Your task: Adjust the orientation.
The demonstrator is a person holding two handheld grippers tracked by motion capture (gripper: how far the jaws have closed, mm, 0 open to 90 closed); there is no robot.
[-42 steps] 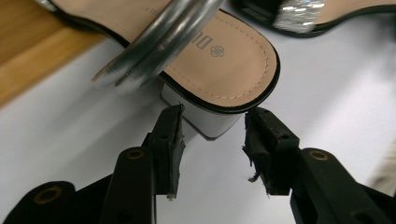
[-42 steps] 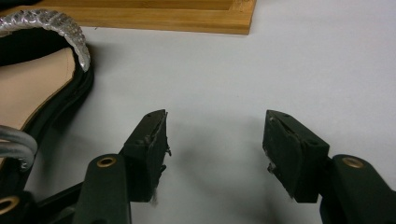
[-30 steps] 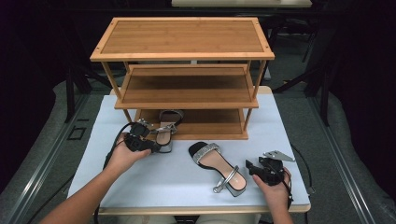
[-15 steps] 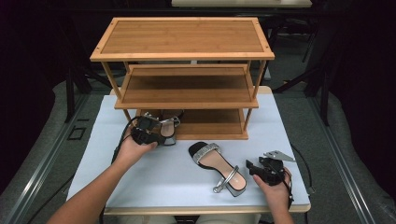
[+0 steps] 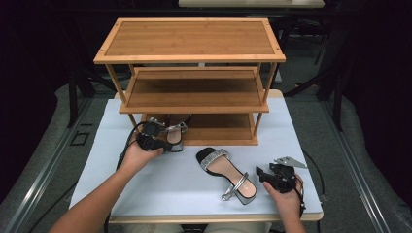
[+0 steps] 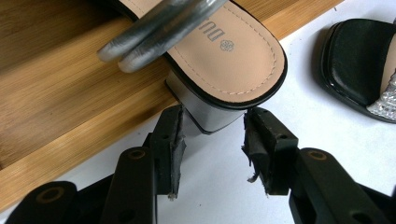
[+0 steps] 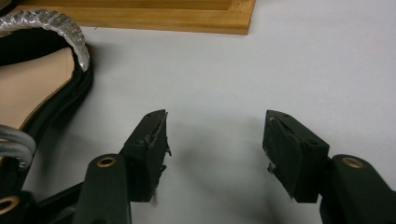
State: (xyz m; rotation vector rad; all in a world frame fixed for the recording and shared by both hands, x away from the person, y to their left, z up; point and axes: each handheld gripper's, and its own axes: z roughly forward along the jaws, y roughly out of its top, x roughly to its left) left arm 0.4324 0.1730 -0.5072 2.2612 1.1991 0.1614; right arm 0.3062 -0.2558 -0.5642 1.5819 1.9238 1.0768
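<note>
**Left gripper on sandal heel at bottom shelf, right gripper idle**

High view: left gripper (image 5: 154,137) sits at the front edge of the bamboo rack (image 5: 189,58), at the left end of its bottom shelf (image 5: 218,130). It is on the heel end of the first sandal (image 5: 172,136), which lies partly on that shelf with the heel hanging over the edge toward the tabletop (image 5: 121,194). Second sandal (image 5: 226,172) lies flat on the tabletop between the two hands, toe toward the rack, silver ankle strap toward the person. Right gripper (image 5: 272,174) rests near the front right of the tabletop, just beside that sandal's heel end, not touching it as far as I can tell.

Left gripper view: jaws bracket the silver block heel (image 6: 210,114) of the first sandal, one pad at each side; looks clamped, though contact on the right pad is marginal. Tan insole and silver strap above, over the shelf boards. Toe of the second sandal at the right edge.

Right gripper view: jaws spread wide, bare tabletop between them. Second sandal at the left, shelf edge at the top.
</note>
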